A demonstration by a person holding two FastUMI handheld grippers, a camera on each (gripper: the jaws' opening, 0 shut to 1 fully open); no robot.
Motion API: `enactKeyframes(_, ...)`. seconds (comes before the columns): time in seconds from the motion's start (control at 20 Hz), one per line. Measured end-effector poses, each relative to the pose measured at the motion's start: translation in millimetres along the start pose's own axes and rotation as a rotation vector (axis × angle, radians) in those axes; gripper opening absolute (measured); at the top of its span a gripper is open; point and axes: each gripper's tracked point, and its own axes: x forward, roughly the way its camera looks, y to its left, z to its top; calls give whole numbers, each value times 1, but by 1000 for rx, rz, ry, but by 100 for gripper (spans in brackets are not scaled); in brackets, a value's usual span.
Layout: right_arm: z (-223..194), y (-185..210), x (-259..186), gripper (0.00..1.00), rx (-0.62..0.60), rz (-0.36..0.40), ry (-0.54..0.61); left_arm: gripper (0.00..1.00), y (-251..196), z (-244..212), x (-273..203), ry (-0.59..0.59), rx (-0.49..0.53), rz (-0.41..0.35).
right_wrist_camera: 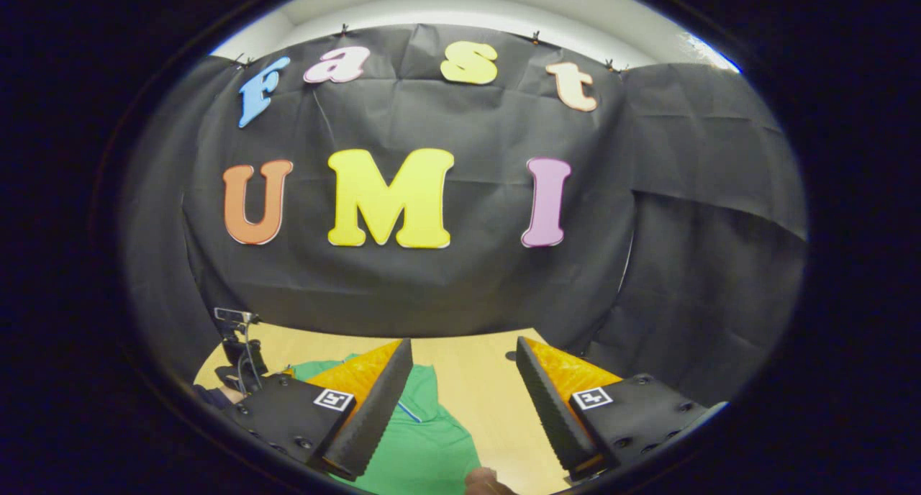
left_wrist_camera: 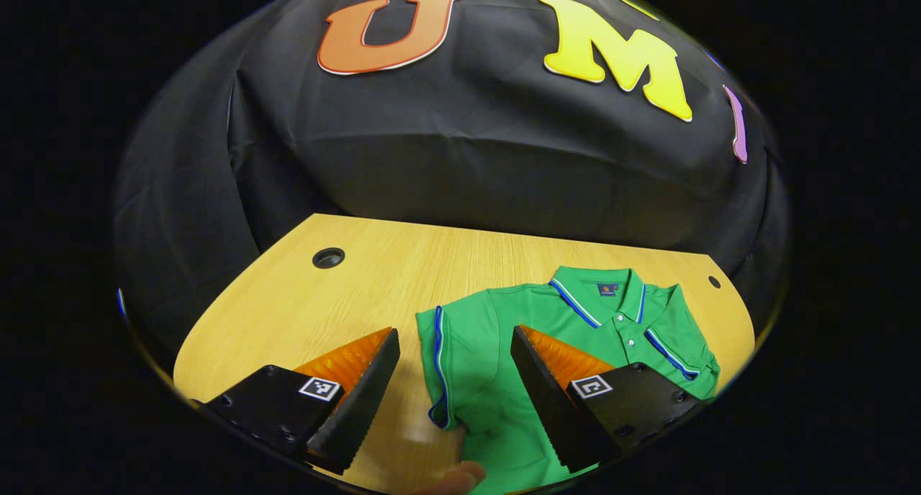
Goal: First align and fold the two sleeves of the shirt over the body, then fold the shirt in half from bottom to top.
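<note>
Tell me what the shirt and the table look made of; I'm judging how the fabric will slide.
Shirt: soft matte knit, likely cotton or a blend, judging by its limp folds and ribbed striped collar. Table: smooth wood-grain top, probably laminate, with a faint sheen.

Even overhead light, sharp centre, strong fisheye edge warp
</note>
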Motion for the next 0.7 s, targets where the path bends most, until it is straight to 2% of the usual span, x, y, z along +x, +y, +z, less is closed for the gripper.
enactKeyframes(0.05,-4,7,-8,92,-9,8,8,100,1,-2,6,9,-1,0)
enactKeyframes(0.2,-8,24,-18,95,25,54,38,100,1,-9,20,49,-31,9)
enactKeyframes(0.3,-10,15,-13,92,-19,35,44,99,2,-11,29,65,-24,21)
enactKeyframes(0.4,-14,17,-10,92,-7,35,65,98,2,-14,35,74,7,26)
enactKeyframes(0.55,-23,11,-8,92,-16,32,99,86,-8,-23,41,103,-4,-10)
enactKeyframes(0.7,-34,16,-5,92,-26,45,128,75,-2,-27,43,112,-15,12)
